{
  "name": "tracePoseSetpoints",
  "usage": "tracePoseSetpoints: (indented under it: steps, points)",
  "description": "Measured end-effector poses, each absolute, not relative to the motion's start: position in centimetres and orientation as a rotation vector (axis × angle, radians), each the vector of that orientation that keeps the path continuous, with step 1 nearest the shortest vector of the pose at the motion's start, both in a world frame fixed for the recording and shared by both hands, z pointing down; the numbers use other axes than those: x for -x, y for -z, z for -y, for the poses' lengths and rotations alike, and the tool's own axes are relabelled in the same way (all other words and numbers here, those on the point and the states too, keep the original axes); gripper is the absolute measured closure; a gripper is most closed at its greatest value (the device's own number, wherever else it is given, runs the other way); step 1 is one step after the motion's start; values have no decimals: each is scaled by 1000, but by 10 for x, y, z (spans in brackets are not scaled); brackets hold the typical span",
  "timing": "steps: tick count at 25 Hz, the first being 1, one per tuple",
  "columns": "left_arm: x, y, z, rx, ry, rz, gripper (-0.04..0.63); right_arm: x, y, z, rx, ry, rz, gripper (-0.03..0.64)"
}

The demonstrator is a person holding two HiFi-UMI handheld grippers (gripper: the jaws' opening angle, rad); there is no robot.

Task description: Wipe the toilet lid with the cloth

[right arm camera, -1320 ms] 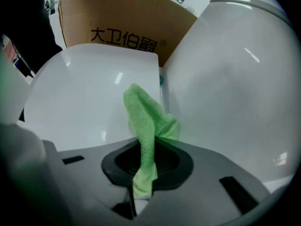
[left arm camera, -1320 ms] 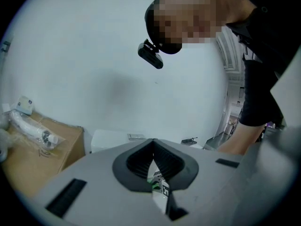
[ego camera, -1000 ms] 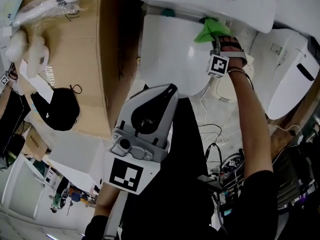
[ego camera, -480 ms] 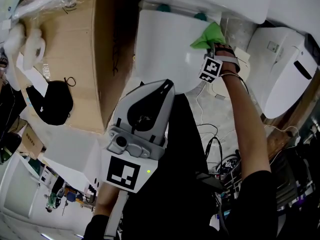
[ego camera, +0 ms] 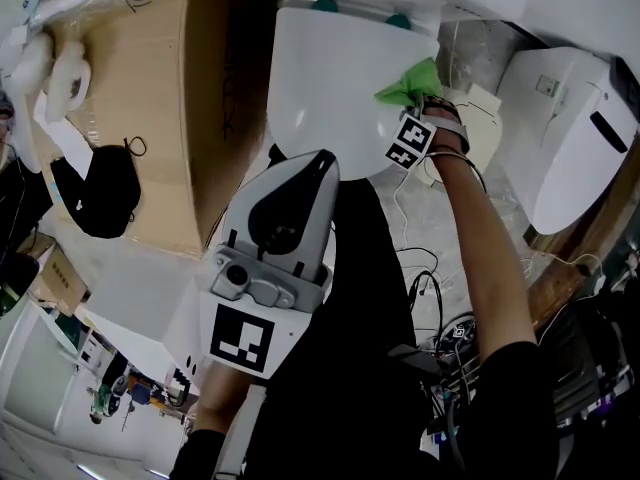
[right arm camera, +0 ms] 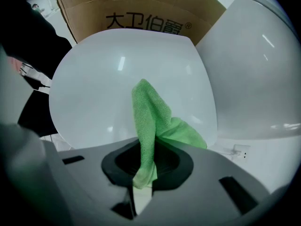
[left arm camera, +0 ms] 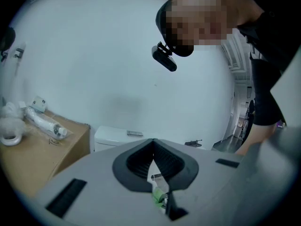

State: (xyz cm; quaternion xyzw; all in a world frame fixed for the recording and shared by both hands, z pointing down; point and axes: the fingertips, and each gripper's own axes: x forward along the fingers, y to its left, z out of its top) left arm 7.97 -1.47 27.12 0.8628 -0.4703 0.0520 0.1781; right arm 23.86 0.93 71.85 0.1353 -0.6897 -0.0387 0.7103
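One cloth (right arm camera: 149, 121) pinched in right gripper (right arm camera: 144, 166), on toilet lid (right arm camera: 89, 84), left gripper (left arm camera: 154, 157) closed

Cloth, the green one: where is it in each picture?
Head view: the cloth is at the upper right, on the right edge of the lid.
Left gripper view: only a tiny green scrap, probably the cloth, shows low in the middle, through the gap below the shut jaws.
Right gripper view: it is in the centre, pinched in the jaws and lying against the lid.
Shared landmark: the cardboard box.
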Motion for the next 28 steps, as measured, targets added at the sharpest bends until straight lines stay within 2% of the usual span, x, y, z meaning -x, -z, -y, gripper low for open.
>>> tracePoseSetpoints:
  steps: [14,28]
  points:
    - [-29,-285,-7,-2502,-164,1225,598,-222,-722,-67,-485,-240,1511,566]
    - [29,-301,-36,-2554,-176,1066,598,-167,-719,-145,-773,-676,1511,566]
